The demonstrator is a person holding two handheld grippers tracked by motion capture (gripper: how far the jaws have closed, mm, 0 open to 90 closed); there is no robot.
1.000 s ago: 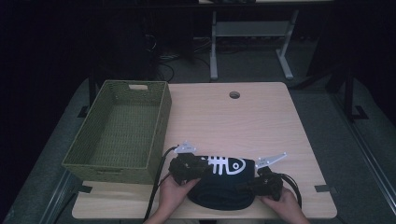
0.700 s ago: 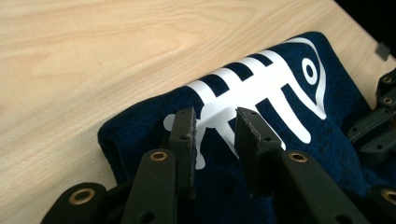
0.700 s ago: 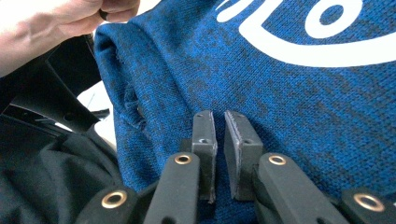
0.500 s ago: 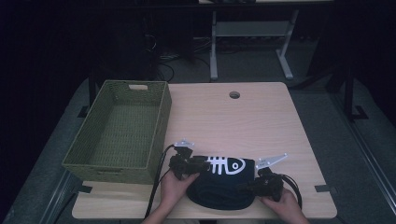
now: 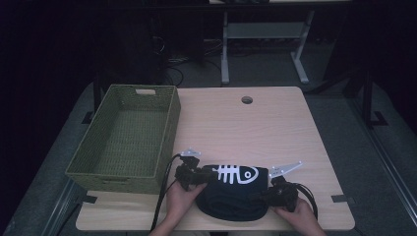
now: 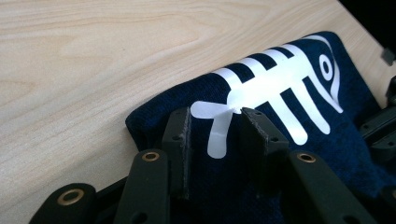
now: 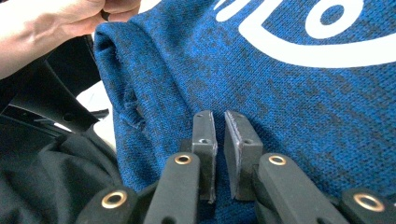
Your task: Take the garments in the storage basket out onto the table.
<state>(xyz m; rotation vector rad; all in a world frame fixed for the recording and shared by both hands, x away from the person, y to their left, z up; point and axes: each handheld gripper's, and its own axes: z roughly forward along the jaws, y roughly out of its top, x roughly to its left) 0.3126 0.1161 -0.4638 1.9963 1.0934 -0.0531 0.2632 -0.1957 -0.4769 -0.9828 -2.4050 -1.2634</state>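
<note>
A folded dark blue garment (image 5: 236,199) with a white fish-skeleton print lies near the table's front edge. My left gripper (image 5: 202,176) is at its left end. In the left gripper view the garment (image 6: 299,116) lies flat under and between the jaws of my left gripper (image 6: 215,126), which is open. My right gripper (image 5: 269,191) is at the garment's right end. In the right gripper view the right gripper (image 7: 219,122) has its pads nearly together, pinching the blue knit (image 7: 289,98). A hand (image 7: 51,23) shows at the upper left of that view.
A green woven basket (image 5: 169,123) stands on the left side of the wooden table (image 5: 255,132), its near corner close to my left gripper. A round cable hole (image 5: 247,100) sits near the far edge. Cables trail from both grippers toward the front edge.
My left gripper has sunk a little onto the garment's left end. The right gripper and the garment's right end have stayed put.
</note>
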